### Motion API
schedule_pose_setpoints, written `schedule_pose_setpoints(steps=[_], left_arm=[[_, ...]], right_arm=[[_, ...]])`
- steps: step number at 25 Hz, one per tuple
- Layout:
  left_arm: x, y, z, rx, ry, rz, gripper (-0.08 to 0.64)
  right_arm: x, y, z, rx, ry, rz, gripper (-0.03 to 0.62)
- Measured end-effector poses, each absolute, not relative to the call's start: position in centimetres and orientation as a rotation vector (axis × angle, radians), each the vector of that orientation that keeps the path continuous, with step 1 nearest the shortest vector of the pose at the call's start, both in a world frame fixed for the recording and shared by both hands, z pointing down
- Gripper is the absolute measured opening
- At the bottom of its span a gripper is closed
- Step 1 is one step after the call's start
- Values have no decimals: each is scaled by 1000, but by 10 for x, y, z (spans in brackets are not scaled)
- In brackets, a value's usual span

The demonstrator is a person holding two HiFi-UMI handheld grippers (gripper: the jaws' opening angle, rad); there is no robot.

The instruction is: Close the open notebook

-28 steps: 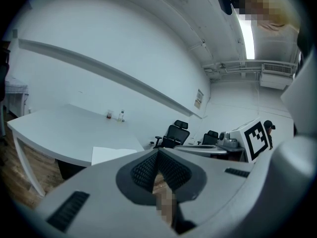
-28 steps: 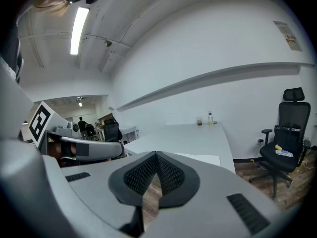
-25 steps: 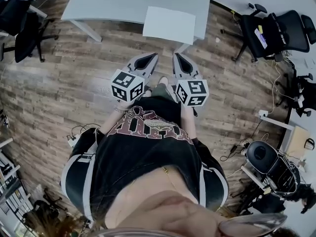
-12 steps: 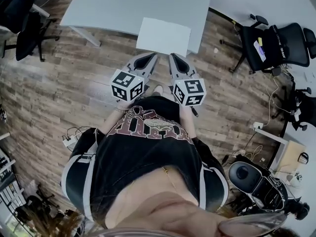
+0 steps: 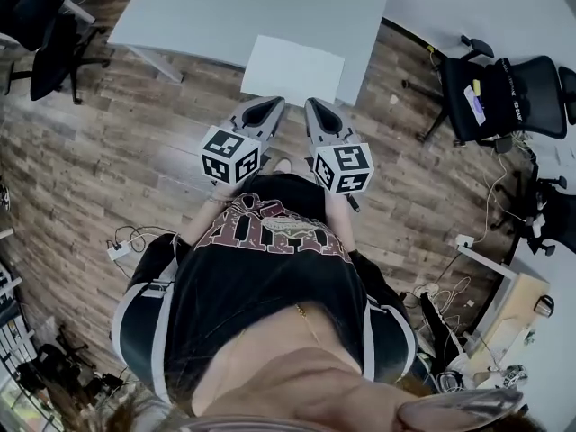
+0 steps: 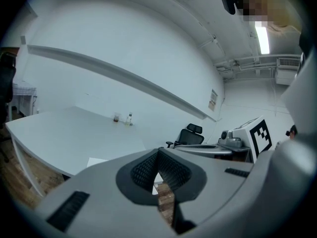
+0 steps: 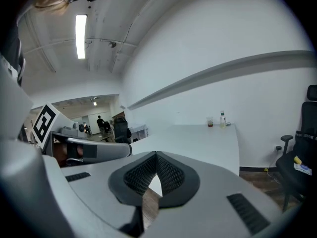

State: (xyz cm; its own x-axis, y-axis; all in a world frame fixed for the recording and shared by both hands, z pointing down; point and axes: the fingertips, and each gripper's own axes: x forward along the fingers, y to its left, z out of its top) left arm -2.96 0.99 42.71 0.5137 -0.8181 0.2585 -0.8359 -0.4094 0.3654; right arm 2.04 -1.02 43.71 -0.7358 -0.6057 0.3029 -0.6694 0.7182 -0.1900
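Jaws on both your left gripper (image 5: 275, 103) and your right gripper (image 5: 313, 104) are pressed together, with nothing in them. The notebook (image 5: 292, 68) lies open and flat at 12 o'clock, by the near edge of the worktop (image 5: 225, 12), untouched. With the jaws together you can only nudge it, which could slide it off that edge or crease a page.

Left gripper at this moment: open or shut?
Shut: the left gripper has its fingers touching at the tips, with nothing between them.
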Motion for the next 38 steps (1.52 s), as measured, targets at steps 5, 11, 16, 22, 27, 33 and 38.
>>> schedule_pose_setpoints(steps=[5,11,16,22,27,33,38], left_arm=[[-21,6,432,2290,-1366,6,45],[-22,0,434,2296,-1385,25,46],[-30,-11,438,2291,-1380,34,46],[-39,-39,438,2304,-1346,58,46],[-44,-65,441,2326,-1314,88,46],[-60,-94,449,2333,-1268,112,46],[-75,-117,461,2339,-1217,136,46]], right_arm=[[29,-18,443,988,-2707,426,18],[30,-26,444,988,-2707,429,18],[25,-33,450,1003,-2694,437,18],[19,-55,449,1040,-2672,439,18],[12,-78,453,1073,-2649,454,18],[-4,-106,459,1100,-2613,450,18],[-16,-132,465,1140,-2589,456,18]])
